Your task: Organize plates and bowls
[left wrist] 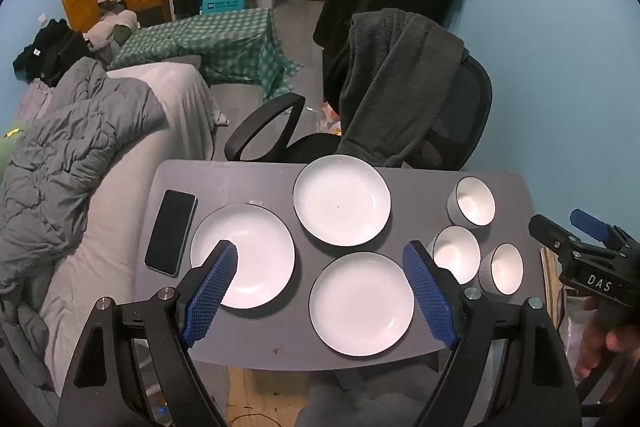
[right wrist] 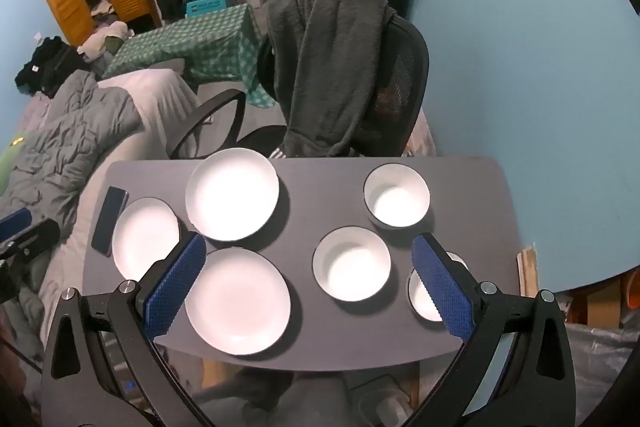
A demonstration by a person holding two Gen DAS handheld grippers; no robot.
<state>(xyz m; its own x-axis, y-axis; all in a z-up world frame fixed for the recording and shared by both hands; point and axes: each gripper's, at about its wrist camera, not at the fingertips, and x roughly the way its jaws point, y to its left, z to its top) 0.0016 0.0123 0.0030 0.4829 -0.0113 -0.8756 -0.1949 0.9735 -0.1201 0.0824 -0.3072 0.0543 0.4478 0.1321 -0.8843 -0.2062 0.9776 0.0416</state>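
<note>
Three plates (left wrist: 342, 205) left of three bowls (left wrist: 457, 254) on bench (left wrist: 280, 343); left tongs (left wrist: 325, 277) and right tongs (right wrist: 316, 273) both spread apart, empty, above bench.

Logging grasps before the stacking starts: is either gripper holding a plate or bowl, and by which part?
Nothing is held. Left gripper and right gripper hover with jaws open and empty.

Both the left gripper (left wrist: 320, 267) and the right gripper (right wrist: 308, 267) have black arms, silver screws and bumpy blue pads (left wrist: 210, 291).
</note>
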